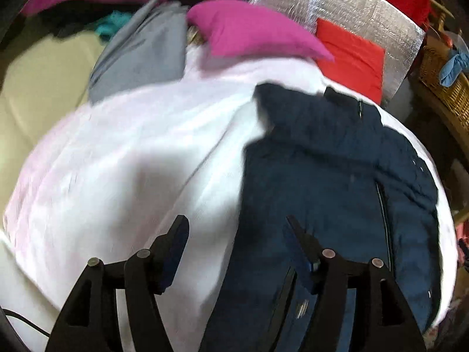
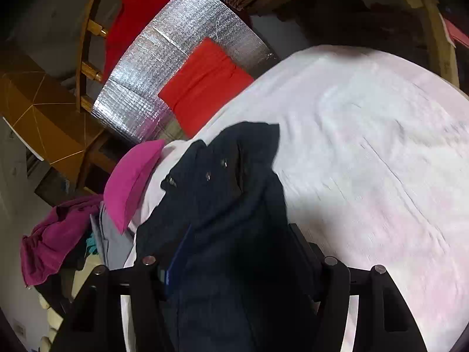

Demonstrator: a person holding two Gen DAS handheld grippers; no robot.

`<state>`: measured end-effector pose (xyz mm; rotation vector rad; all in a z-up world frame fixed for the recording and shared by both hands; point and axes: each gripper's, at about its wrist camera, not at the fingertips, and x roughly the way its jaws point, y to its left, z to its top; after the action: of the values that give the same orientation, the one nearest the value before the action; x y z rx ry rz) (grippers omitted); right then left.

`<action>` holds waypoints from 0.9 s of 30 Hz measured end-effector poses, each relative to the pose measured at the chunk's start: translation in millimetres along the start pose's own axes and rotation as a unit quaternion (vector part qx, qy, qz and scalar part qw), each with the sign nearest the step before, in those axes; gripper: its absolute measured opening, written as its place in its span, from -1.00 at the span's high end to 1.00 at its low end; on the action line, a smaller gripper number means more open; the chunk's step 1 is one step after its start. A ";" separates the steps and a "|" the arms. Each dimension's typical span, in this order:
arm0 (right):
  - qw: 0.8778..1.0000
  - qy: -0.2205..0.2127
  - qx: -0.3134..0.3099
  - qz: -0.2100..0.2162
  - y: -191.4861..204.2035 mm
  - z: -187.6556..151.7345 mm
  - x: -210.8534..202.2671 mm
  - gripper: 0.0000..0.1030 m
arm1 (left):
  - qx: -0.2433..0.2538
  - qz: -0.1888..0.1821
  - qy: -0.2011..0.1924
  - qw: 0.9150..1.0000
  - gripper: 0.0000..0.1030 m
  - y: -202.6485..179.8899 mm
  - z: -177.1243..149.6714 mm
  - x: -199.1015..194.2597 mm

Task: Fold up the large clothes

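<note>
pink cushion (image 1: 252,29), foil mat (image 2: 176,55), wicker basket (image 1: 448,88)

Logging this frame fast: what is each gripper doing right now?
Left gripper: open, holding nothing, above the jacket's edge.
Right gripper: jacket fabric lies between its jaws; whether they grip it cannot be told.

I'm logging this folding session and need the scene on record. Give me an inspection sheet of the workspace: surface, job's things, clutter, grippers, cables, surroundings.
Surface: white sheet, wrinkled, covering the work area.
Job's things: navy jacket spread on the sheet, collar at the far end.
Clutter: pink cushion and grey garment at the sheet's far edge; red cloth on a silver foil mat; magenta garment heaped off to the side.
Grippers: left gripper open above the jacket's edge, holding nothing; right gripper has jacket fabric between its fingers, its grip blurred.
Cables: thin black cable at the lower left edge.
Surroundings: wicker basket, wooden chair.
</note>
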<state>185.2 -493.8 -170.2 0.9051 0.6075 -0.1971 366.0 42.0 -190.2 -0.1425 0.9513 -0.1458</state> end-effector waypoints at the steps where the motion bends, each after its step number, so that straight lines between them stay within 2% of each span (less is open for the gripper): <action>1: 1.000 0.007 0.006 0.004 -4.6 -8.1 -7.4 -0.30 | -0.012 -0.011 0.009 1.000 -0.30 8.9 -9.5 -2.7; 6: 0.998 0.031 0.043 0.020 -25.9 -41.8 -33.0 -0.32 | -0.047 -0.032 0.076 0.995 -0.24 40.8 -58.4 0.8; 9: 0.997 0.043 0.058 0.024 -36.3 -55.3 -42.6 -0.33 | -0.045 -0.077 0.091 0.992 0.01 40.8 -67.6 -0.7; 12: 0.996 0.065 0.062 0.020 -46.7 -67.9 -46.9 -0.36 | -0.039 -0.074 0.100 0.991 0.03 39.4 -77.3 -0.4; 15: 0.995 0.077 0.064 0.004 -58.8 -76.0 -49.4 -0.36 | -0.040 -0.098 0.126 0.986 0.03 36.9 -82.1 6.6; 18: 0.994 0.090 0.059 -0.011 -69.6 -79.9 -47.7 -0.36 | -0.036 -0.082 0.136 0.987 0.01 34.2 -86.6 10.5; 20: 0.993 0.103 0.064 -0.013 -77.7 -81.7 -43.3 -0.36 | -0.032 -0.085 0.142 0.986 -0.01 31.4 -87.8 13.5; 24: 0.988 0.136 0.070 -0.002 -86.4 -89.3 -29.6 -0.36 | -0.021 -0.084 0.144 0.986 0.00 25.5 -91.6 9.2; 27: 0.983 0.175 0.051 0.015 -79.9 -101.7 -15.7 -0.36 | -0.012 -0.094 0.141 0.985 0.02 19.4 -93.1 5.8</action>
<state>98.1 -464.4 -262.5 1.0567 0.9150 -0.0419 294.3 54.7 -251.8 -0.2376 1.2222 -0.3357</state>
